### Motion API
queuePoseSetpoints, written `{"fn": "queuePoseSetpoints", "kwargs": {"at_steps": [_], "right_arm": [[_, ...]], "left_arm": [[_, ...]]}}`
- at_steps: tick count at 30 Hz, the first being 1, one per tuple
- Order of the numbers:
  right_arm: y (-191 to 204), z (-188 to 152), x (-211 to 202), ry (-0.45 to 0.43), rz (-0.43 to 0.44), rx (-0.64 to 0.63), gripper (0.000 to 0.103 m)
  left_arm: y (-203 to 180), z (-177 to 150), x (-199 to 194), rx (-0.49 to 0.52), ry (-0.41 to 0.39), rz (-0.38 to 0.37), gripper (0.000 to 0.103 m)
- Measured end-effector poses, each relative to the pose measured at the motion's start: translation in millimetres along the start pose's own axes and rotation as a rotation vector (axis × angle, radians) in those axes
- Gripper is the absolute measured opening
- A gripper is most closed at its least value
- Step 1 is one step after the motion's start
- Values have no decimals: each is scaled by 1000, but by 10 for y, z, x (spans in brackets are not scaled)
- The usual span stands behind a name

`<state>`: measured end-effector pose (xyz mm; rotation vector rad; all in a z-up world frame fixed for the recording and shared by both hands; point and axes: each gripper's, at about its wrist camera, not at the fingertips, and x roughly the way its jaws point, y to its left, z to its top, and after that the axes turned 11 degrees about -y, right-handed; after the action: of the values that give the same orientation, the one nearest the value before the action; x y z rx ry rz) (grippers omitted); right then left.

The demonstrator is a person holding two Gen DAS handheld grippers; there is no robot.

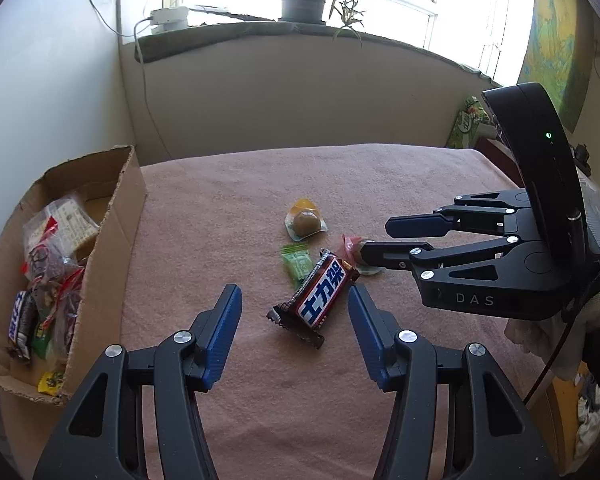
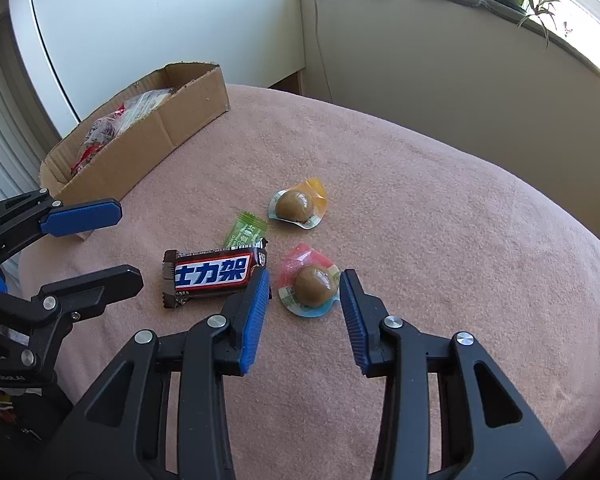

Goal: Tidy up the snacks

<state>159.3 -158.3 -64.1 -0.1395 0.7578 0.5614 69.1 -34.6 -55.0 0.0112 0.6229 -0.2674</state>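
Open right hand-held gripper straddles a pink-wrapped ball snack; open left hand-held gripper flanks the chocolate bar, green packet behind it, snack-filled cardboard box at left.

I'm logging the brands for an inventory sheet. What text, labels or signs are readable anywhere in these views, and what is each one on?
"士力架": white characters on the blue band of the brown chocolate bar wrapper lying on the pink cloth.
"DAS": pale letters on the black body of the right hand-held gripper.
Too small or blurred to read: the print on the small green candy wrapper, the two round jelly cups' seals, and the packets in the cardboard box.
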Motion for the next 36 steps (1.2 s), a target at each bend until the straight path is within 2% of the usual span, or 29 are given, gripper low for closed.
{"fn": "queuePoseSetpoints", "kwargs": {"at_steps": [3,6,22,23,25,27,36], "right_arm": [[-15,9,80,14,5,-9,38],[-36,9,151,30,15,-9,32],[-65,-39,257,55,18,-17,32],[-68,-39,257,54,20,-15,32],[-74,-38,251,52,22,-12,31],[-75,-44,238,48,21,-13,31],[-63,-59,166,30,17,-12,27]], "left_arm": [[-20,11,80,16,15,-10,55],[-37,5,154,39,30,-11,54],[-129,-47,559,88,113,-47,54],[-126,-56,575,85,118,-52,51],[-103,-48,604,69,118,-64,37],[-81,-36,607,55,114,-58,27],[-16,-51,505,6,92,-50,27]]}}
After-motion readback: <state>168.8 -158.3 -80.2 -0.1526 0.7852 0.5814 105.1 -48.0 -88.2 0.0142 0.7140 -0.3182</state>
